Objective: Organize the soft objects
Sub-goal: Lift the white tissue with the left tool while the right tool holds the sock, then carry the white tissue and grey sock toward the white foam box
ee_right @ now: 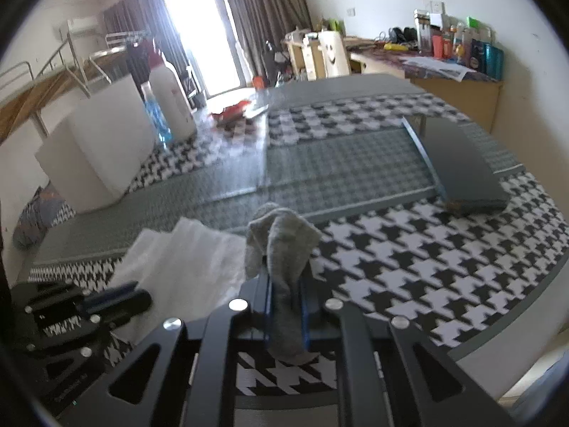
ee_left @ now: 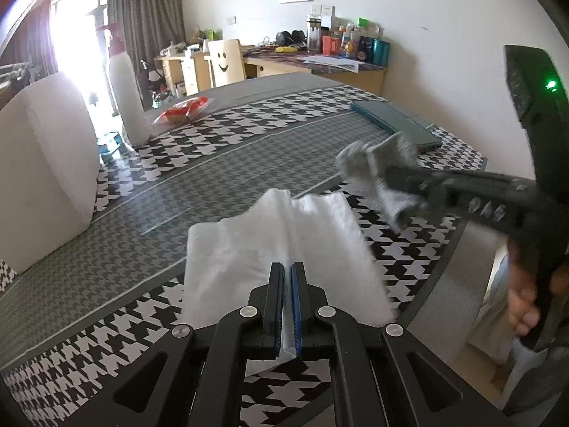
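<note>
Houndstooth cloth covers the desk [ee_left: 249,135], with a cluttered room, a curtained window and a far worktop behind it. Both soft things are seen lifted clear of the cloth, so the sorting is judged to be in an early or middle stage: each is gripped, neither is yet laid down anywhere, and no chosen resting place can be made out. In the left wrist view the left claw [ee_left: 287,302] fills the bottom centre, its jaws pressed together on the near edge of a white tissue [ee_left: 281,242], which fans away from them above the cloth. At the right of that view the right claw [ee_left: 394,181] is seen reaching in from the right edge, angled downward, with a grey sock [ee_left: 373,167] bunched at its tip; a hand [ee_left: 522,306] is seen low on the handle. In the right wrist view the sock [ee_right: 284,249] is clamped between nearly closed jaws at lower centre, its ends hanging out above and below the claw [ee_right: 286,306]. A teal book [ee_left: 394,124] lies at the right, a white box [ee_left: 49,163] and bottle [ee_left: 126,96] at the left.
</note>
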### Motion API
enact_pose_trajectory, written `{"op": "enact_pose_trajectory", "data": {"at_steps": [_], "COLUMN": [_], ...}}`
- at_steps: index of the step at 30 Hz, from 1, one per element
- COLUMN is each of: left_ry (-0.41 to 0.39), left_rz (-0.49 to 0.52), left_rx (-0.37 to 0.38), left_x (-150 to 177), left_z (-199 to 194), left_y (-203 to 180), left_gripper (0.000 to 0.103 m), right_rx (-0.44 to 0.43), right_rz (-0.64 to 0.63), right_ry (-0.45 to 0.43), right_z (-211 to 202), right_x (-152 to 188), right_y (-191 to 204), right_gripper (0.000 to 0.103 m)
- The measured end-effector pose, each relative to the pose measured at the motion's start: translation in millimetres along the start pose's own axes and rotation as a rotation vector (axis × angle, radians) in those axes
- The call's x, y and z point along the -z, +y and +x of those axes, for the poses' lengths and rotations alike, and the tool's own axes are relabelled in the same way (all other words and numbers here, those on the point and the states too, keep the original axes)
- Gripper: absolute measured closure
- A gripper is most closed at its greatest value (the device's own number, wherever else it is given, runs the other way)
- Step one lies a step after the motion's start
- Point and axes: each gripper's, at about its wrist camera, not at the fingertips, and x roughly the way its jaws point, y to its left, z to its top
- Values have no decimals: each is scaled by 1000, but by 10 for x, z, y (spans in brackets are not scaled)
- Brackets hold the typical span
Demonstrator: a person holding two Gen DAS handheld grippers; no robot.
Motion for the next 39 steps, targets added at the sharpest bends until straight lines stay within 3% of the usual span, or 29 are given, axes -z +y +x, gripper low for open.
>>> {"op": "enact_pose_trajectory", "data": {"at_steps": [7, 23, 39], "left_ry": [-34, -150, -225], "left_rz": [-23, -36, -62], "left_rx": [1, -4, -69], "left_x": [-29, -185, -294], "left_z": [-127, -606, -892], "left_y": [110, 282, 478], "left_gripper": [99, 101, 101], "right_rx": [-3, -73, -123], "right_rz": [43, -5, -74], "right_ry": [-65, -108, -162], "right_z": [-217, -369, -517], "right_x": [-88, -131, -229], "right_y": [-105, 156, 463], "right_gripper": [88, 88, 88]}}
